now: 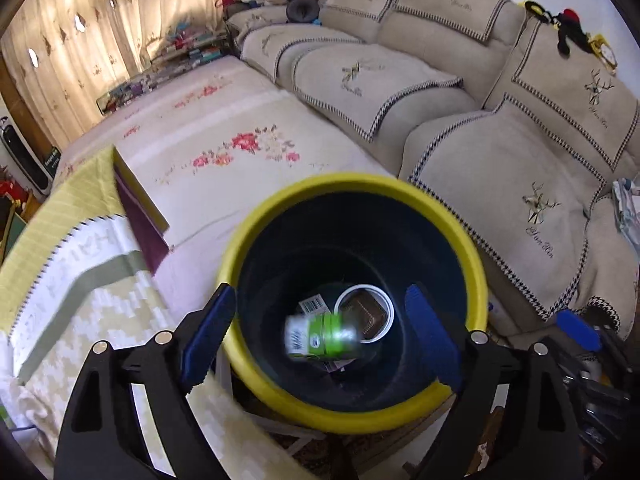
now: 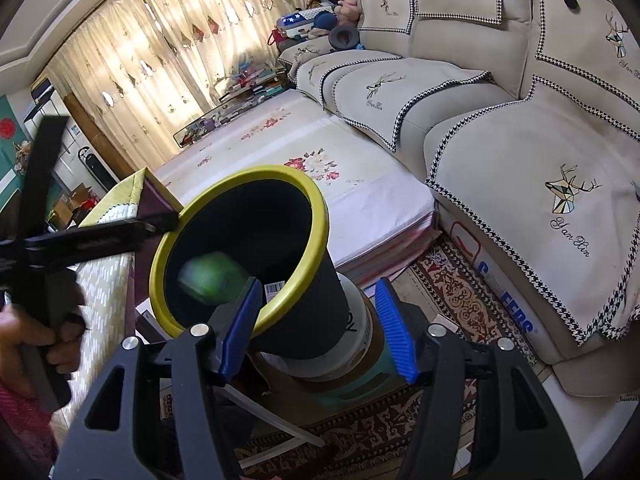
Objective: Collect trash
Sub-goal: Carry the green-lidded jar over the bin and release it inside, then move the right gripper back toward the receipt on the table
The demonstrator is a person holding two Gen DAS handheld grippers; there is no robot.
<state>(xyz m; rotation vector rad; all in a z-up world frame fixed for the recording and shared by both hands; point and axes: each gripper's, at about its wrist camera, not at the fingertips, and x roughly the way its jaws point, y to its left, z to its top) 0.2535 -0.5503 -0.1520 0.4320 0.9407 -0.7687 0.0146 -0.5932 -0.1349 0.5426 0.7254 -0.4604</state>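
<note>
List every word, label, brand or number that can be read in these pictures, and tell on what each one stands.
"Yan Xin": stitched under the deer on the sofa cover.
"EERS": the end of a blue word on a white box under the sofa; the start is hidden.
Green carton in the bin: print blurred.
Barcode label in the bin: too small.
Sign beside the heater: too small.

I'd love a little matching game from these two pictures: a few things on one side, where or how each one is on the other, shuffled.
Things:
1. green carton
2. trash bin
3. left gripper
4. patterned rug

Descriptions:
A. open, above the bin mouth
B. on the floor beside the sofa
C. blurred, inside the bin
D. dark with a yellow rim

Pairs: 1-C, 2-D, 3-A, 4-B
</note>
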